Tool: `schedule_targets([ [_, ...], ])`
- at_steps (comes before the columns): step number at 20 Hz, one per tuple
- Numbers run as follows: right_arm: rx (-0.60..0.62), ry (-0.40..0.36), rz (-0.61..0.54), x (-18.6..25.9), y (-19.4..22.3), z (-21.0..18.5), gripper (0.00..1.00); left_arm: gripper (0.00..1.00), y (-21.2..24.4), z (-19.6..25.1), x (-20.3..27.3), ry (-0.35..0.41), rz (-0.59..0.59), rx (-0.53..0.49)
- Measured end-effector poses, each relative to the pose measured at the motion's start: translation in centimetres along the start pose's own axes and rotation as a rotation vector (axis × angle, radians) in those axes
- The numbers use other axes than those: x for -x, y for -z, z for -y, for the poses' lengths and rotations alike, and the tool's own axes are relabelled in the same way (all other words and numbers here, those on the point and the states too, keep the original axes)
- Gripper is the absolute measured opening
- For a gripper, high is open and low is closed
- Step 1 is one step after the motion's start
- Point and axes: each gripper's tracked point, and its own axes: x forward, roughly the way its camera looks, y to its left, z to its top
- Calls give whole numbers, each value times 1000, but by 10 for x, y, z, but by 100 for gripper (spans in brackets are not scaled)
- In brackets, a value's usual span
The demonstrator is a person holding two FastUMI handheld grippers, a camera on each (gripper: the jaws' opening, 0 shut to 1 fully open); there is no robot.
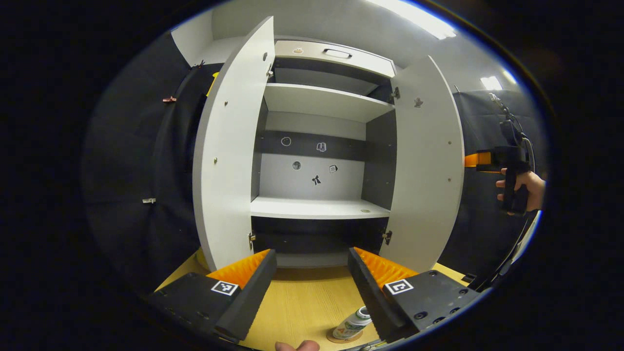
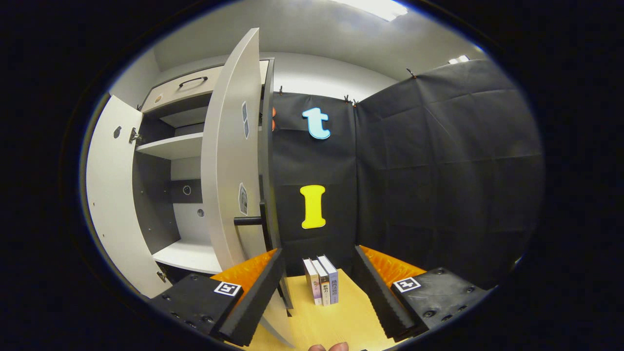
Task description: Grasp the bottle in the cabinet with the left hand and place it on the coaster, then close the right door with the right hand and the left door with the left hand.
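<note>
Bottle: lies tilted on the coaster (image 1: 347, 337) on the wooden tabletop (image 1: 302, 302), just under the inner edge of the left gripper's (image 1: 312, 285) right-hand finger; the bottle (image 1: 355, 323) is outside the cabinet (image 1: 317, 146), and neither finger touches it.
Left gripper: jaws spread wide, nothing between them, pointing straight at the cabinet's open front.
Right gripper: in its own view the right gripper (image 2: 317, 287) has its jaws wide apart and empty; in the left gripper view it shows far off to the right (image 1: 480, 160), held in a hand (image 1: 529, 187) beyond the outer edge of the right door (image 1: 429, 165).
Progress: the first step looks done — the bottle is out of the cabinet and on the coaster, though whether it stands properly cannot be told from this low angle. Both door closings remain.
Right door: swung fully outward; in the right gripper view it rises just ahead of the left-hand finger (image 2: 234, 161), its dark handle (image 2: 248, 220) facing the gripper and near at hand.
Left door: equally open (image 1: 229, 156), ahead and left of the left gripper.
Shelves: the middle shelf (image 1: 317, 208) and upper shelf (image 1: 321, 100) carry nothing visible.
Surroundings: three books (image 2: 321, 286) stand upright on the table directly ahead between the right gripper's fingers, against the black booth wall (image 2: 438, 170).
Obstacles: the books sit beside the right door's hinge side, seemingly clear of its closing swing — the bottle, low and near the left gripper, is the item most likely to be nudged.
</note>
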Motion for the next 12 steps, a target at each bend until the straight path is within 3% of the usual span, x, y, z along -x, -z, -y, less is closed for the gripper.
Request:
schedule_targets([
  [7,-30,-63,7,12,6,-46,97,93,-14,-31,23,-52,-1,-14],
  [12,-49,-164,-12,14,13,-92,97,93,-19,-44,31,-75,-13,-17],
])
